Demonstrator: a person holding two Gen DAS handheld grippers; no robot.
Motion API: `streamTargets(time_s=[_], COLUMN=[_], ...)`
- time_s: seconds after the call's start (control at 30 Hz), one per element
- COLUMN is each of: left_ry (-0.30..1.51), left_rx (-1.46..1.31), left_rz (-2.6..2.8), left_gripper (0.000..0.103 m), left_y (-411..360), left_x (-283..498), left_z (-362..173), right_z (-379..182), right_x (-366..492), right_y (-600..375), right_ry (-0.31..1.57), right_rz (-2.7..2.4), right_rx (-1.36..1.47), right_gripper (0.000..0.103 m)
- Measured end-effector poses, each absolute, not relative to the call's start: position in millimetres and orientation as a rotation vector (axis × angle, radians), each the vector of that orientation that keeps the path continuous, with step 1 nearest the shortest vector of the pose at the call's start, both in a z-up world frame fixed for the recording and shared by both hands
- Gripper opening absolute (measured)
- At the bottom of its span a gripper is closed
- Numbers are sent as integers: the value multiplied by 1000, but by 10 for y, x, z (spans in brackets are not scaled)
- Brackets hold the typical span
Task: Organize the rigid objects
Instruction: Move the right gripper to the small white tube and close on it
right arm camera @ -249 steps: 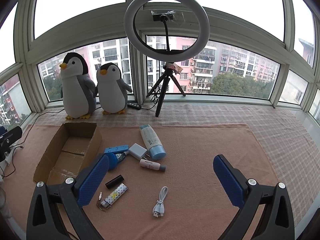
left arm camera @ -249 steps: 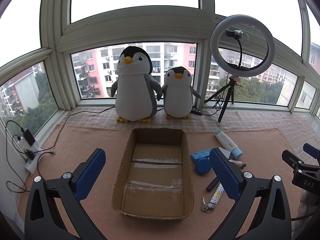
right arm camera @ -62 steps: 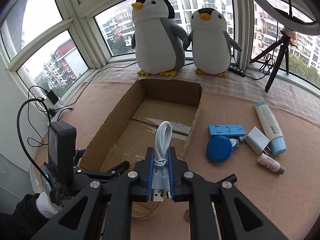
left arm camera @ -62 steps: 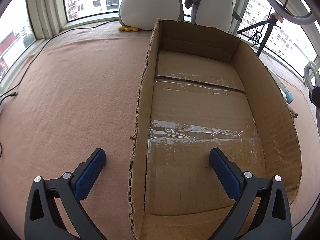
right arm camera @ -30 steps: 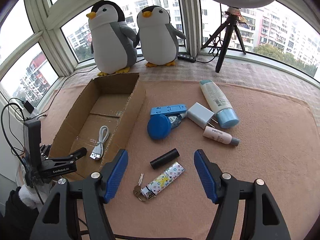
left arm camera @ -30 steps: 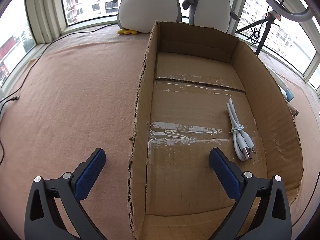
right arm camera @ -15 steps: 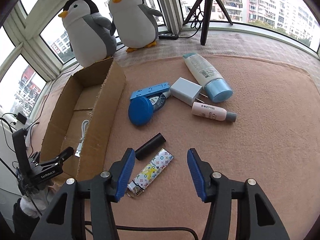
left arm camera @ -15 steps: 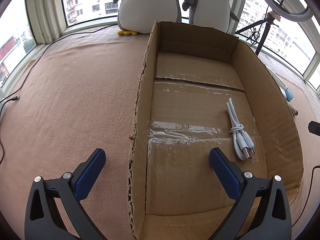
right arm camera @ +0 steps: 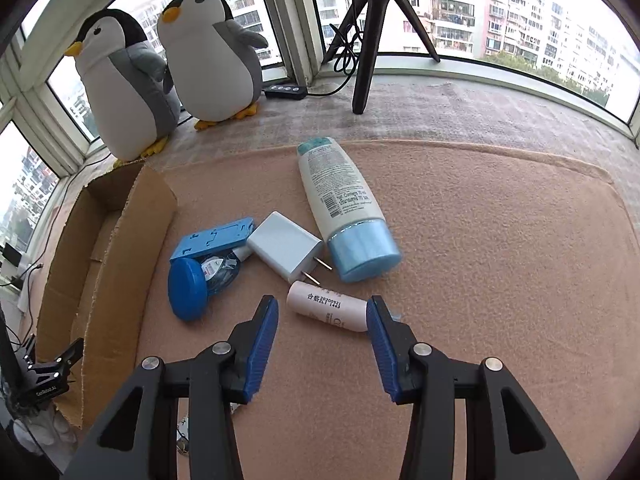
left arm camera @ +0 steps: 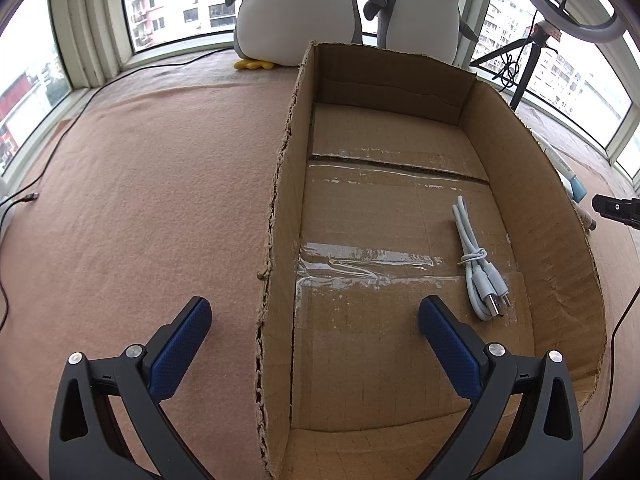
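My right gripper [right arm camera: 322,310] is open, low over the mat, its fingers either side of a small pink tube [right arm camera: 326,306] that lies crosswise. Just beyond lie a white charger plug [right arm camera: 284,252], a white bottle with a blue cap [right arm camera: 340,204], a blue round lid [right arm camera: 186,288] and a blue flat holder [right arm camera: 212,240]. The cardboard box [left arm camera: 520,148] holds a coiled white USB cable [left arm camera: 476,256] on its right side. My left gripper [left arm camera: 314,316] is open, straddling the box's left wall [left arm camera: 276,216] at the near end.
Two plush penguins [right arm camera: 168,64] stand on the window ledge behind the box [right arm camera: 104,256]. A black tripod [right arm camera: 370,32] rises at the back. Cables [left arm camera: 48,152] run along the mat's left edge. The pink mat [right arm camera: 500,260] stretches bare to the right of the objects.
My right gripper has let go of the USB cable into the box, swung right and dropped toward the pink tube, narrowing somewhat. The left gripper has held still at the box.
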State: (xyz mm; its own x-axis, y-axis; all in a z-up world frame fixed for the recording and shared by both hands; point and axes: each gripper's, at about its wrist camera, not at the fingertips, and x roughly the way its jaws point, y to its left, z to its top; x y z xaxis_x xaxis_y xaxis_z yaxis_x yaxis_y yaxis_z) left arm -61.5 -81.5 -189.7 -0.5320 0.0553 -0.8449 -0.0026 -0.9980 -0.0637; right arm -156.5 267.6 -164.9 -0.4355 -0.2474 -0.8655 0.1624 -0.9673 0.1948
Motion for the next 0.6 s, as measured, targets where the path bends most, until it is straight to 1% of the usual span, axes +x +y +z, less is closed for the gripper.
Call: streamTargets(time_s=[0.27, 0.4, 0.6], left_ry=[-88, -90, -104], left_rx=[-1514, -1518, -1521], left_rz=[2726, 2727, 2727], left_gripper=[103, 103, 103], left_y=[-813, -819, -830], left_x=[-618, -620, -613], left_z=[-1904, -1906, -1908], right_z=[-1800, -1862, -1889], right_x=[-1773, -1750, -1664], right_y=[2727, 2718, 2641], right_ry=[-146, -119, -16], right_rz=[-2335, -2290, -2289], right_rx=[1521, 1543, 1556], right_gripper=[42, 42, 41])
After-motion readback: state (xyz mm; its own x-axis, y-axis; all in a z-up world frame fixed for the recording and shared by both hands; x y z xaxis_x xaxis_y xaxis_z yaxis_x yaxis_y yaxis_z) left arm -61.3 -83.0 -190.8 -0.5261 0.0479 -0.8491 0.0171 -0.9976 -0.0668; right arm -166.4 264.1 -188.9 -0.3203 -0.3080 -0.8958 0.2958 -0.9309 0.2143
